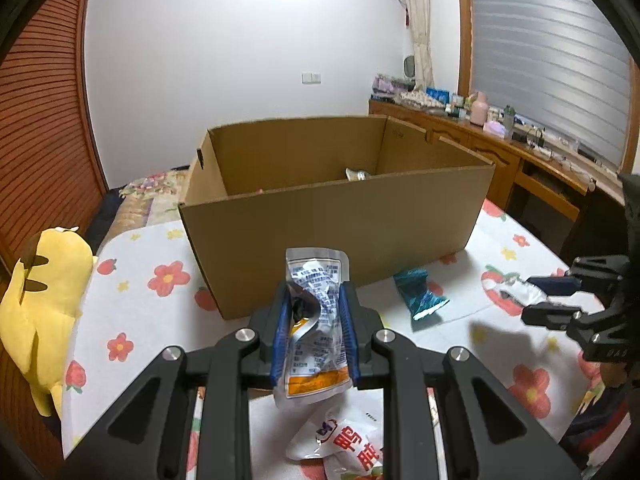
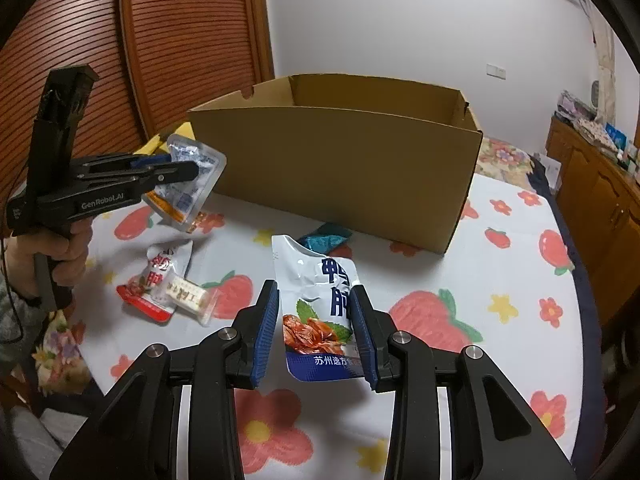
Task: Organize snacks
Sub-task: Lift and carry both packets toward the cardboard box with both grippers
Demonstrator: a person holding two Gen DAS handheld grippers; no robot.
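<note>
My left gripper [image 1: 316, 286] is shut on a crumpled silver pouch [image 1: 316, 320] with blue print and an orange band, held off the table before the open cardboard box [image 1: 332, 216]. The right wrist view shows this left gripper [image 2: 192, 170] side-on with the silver pouch [image 2: 188, 188], a hand [image 2: 68, 256] on its handle. My right gripper [image 2: 315, 286] is shut on a white and blue pouch [image 2: 316, 308] with a food picture, lifted above the cloth. In the left wrist view the right gripper [image 1: 528, 298] sits at the right edge, its pouch [image 1: 508, 290] edge-on.
On the flowered tablecloth [image 2: 500, 280] lie a teal packet [image 2: 324, 240] beside the box [image 2: 340, 168], a red and white pouch [image 2: 156, 280] and a white bar [image 2: 188, 298]. Something silvery [image 1: 356, 175] lies inside the box. A yellow plush toy [image 1: 40, 300] sits at the left.
</note>
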